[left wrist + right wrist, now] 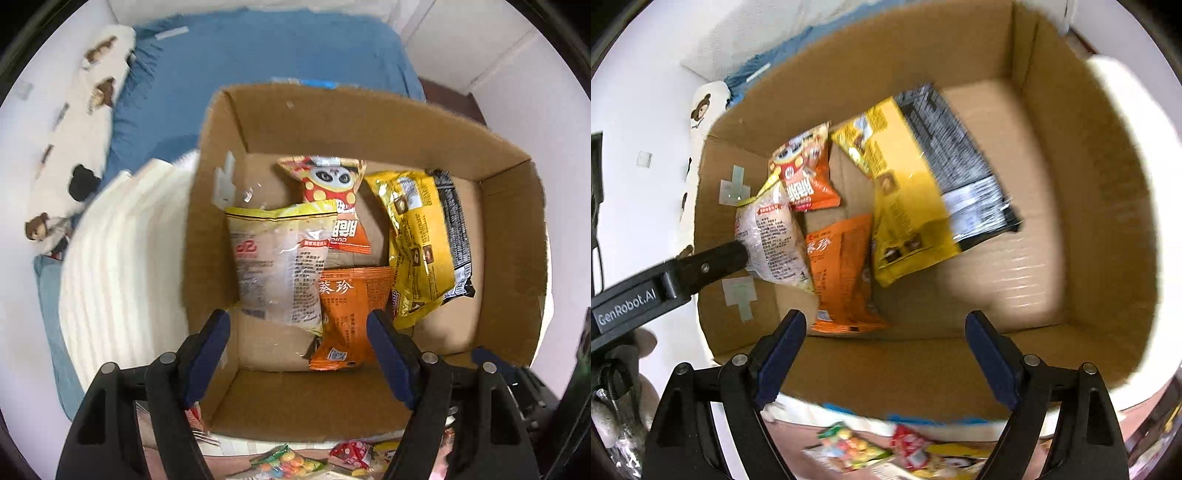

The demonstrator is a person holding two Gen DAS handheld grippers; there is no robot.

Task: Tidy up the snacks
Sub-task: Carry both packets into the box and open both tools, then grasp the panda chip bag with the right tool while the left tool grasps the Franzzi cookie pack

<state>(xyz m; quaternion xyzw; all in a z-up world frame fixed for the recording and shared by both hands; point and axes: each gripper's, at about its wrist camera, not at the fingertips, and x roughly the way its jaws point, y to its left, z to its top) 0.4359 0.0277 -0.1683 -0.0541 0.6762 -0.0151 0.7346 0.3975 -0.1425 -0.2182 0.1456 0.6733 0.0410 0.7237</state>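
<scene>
Both grippers, left gripper (297,363) and right gripper (884,360), hung wide and empty above the cardboard box (513,258), mid-packing; next I'd guess fetching loose snacks (849,448) right beneath them.

Right claw (886,330) gapes empty above snack packets in cardboard box (1089,184).

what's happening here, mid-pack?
A person with two handheld grippers is packing snacks into a cardboard box. Both the left gripper and the right gripper are open and empty above it. Inside lie a clear bag, orange packet, yellow bag and panda packet. More snacks wait outside.
</scene>
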